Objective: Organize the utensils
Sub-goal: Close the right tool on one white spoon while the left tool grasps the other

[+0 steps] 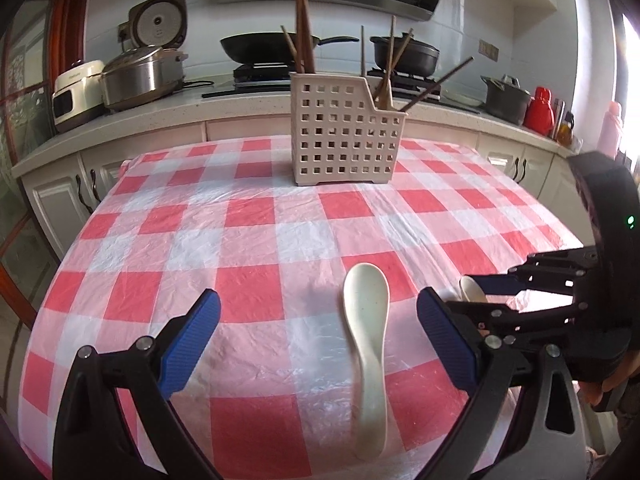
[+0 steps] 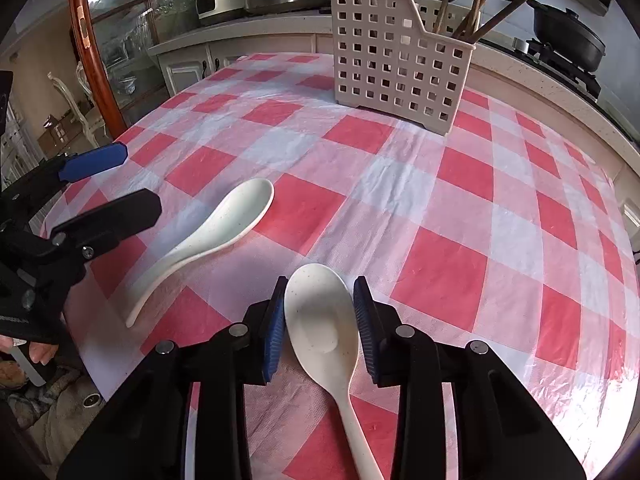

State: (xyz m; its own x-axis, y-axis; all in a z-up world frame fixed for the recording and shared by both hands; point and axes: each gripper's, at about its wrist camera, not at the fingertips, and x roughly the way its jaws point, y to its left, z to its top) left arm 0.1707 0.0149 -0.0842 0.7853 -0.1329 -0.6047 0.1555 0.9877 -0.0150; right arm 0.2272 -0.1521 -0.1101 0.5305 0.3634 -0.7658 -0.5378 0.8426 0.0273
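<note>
Two white ceramic soup spoons are at the near side of the checked table. My left gripper [image 1: 318,318] is open, its fingers on either side of one spoon [image 1: 367,336] that lies flat on the cloth; that spoon also shows in the right wrist view [image 2: 208,236]. My right gripper [image 2: 320,320] is shut on the bowl of the second spoon [image 2: 324,332], handle pointing back toward me; this gripper also shows in the left wrist view [image 1: 480,292]. A beige perforated utensil holder [image 1: 344,136] with several wooden chopsticks [image 1: 390,68] stands at the table's far side.
The table has a red-and-white checked plastic cloth [image 1: 248,240]. Behind it a kitchen counter [image 1: 120,120] carries rice cookers, pots and a stove with pans. A glass door with a wooden frame [image 2: 92,40] is at the left.
</note>
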